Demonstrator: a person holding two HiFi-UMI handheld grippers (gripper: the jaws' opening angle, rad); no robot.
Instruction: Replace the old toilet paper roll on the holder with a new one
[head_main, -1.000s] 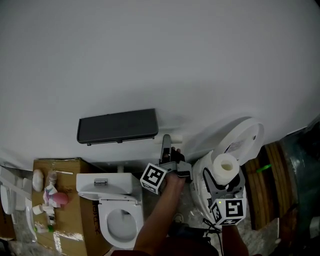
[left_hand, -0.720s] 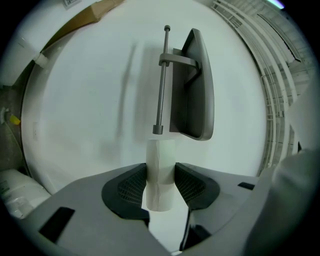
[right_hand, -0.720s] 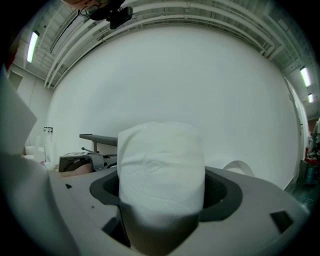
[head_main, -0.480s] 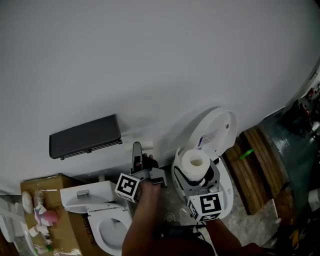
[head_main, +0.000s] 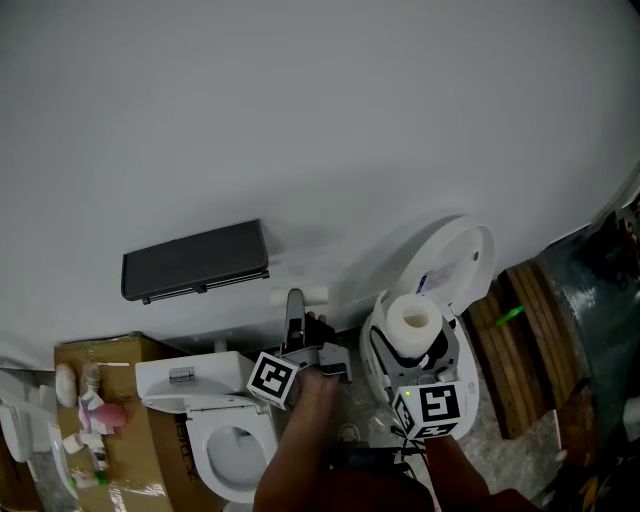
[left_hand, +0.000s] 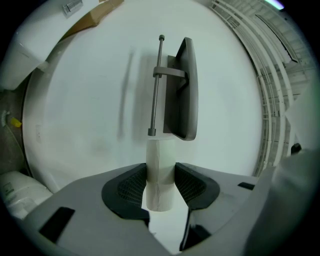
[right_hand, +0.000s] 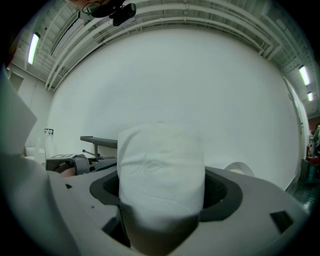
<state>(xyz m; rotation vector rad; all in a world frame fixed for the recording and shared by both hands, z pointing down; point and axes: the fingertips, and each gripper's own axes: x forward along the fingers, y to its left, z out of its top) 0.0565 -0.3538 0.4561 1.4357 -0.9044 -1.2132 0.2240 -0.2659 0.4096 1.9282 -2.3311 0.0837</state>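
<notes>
The dark grey holder (head_main: 195, 262) hangs on the white wall; in the left gripper view its thin rod (left_hand: 155, 85) and shelf (left_hand: 184, 90) stand on end. My left gripper (head_main: 297, 312) (left_hand: 160, 177) is shut on the old roll's pale bare core (head_main: 298, 297) (left_hand: 159, 175), which sits just off the rod's free end, to the holder's right. My right gripper (head_main: 413, 348) (right_hand: 161, 200) is shut on a full white toilet paper roll (head_main: 412, 322) (right_hand: 161, 175), held upright to the right of the left gripper.
A white toilet (head_main: 230, 440) stands below the holder. A cardboard box (head_main: 150, 420) with toiletries is at the lower left. A white round lidded unit (head_main: 455, 262) is behind the right gripper, with wooden slats (head_main: 520, 350) to its right.
The head view has swung sideways and back. The left gripper with the core has shifted slightly away from the holder's end. The right gripper and its roll keep still.
</notes>
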